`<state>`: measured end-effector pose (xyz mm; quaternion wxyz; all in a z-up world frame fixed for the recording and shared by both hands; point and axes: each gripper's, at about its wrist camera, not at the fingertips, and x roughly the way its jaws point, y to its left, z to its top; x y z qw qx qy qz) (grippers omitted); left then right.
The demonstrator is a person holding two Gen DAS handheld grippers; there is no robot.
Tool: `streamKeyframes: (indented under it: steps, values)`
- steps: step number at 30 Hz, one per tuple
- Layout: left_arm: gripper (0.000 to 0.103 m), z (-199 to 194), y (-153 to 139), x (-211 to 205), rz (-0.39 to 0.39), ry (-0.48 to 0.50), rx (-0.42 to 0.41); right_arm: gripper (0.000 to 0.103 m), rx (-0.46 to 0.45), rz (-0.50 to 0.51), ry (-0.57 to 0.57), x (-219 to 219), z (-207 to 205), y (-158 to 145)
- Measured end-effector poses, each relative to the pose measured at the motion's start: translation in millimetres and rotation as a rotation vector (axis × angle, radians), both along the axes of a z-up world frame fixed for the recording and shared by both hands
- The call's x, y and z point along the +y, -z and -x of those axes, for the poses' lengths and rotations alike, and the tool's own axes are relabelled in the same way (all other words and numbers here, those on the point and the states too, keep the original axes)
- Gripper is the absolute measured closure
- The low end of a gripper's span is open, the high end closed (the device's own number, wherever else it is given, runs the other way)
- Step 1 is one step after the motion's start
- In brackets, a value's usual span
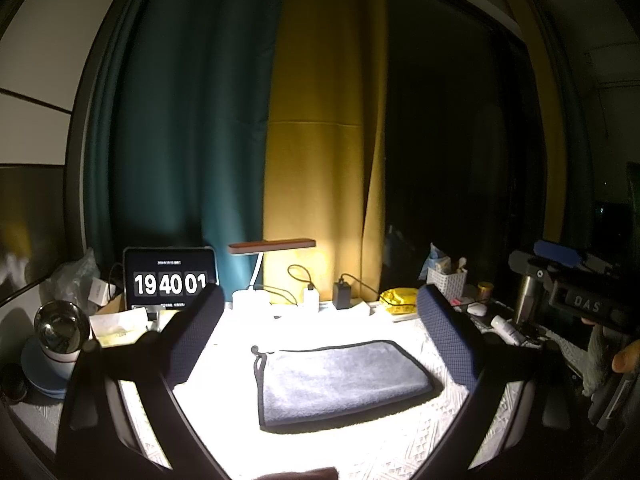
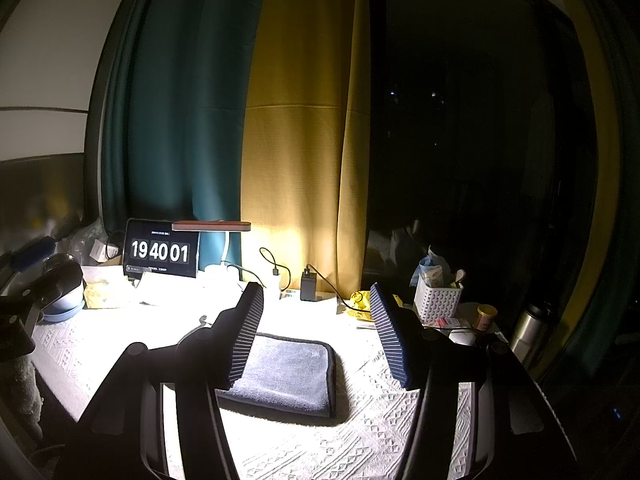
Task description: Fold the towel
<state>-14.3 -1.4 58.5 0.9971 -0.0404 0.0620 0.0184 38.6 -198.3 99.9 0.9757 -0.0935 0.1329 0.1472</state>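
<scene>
A grey towel (image 1: 340, 380) with a dark border lies folded flat on the white patterned tablecloth (image 1: 360, 452), a small loop at its back left corner. My left gripper (image 1: 320, 320) is open and empty, held above and in front of the towel. My right gripper (image 2: 316, 332) is open and empty too, with its left finger (image 2: 244, 336) covering the towel's (image 2: 292, 376) left part in the right wrist view. The right gripper's body (image 1: 580, 296) shows at the right edge of the left wrist view.
A tablet clock (image 1: 170, 280) reading 19 40 01, a desk lamp (image 1: 272, 248), chargers (image 1: 342, 294) and a white basket (image 2: 436, 304) line the table's back edge. A bowl on a blue plate (image 1: 56, 340) stands left. A steel flask (image 2: 528, 328) stands right. Curtains hang behind.
</scene>
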Motion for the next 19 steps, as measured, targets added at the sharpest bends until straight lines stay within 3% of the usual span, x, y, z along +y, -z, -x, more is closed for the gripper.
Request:
streamKeyframes:
  steps: [19]
  values:
    - [0.005,-1.8,1.9,1.0,0.008,0.000,0.016,0.044,0.001,-0.003,-0.002,-0.2,-1.1,1.0]
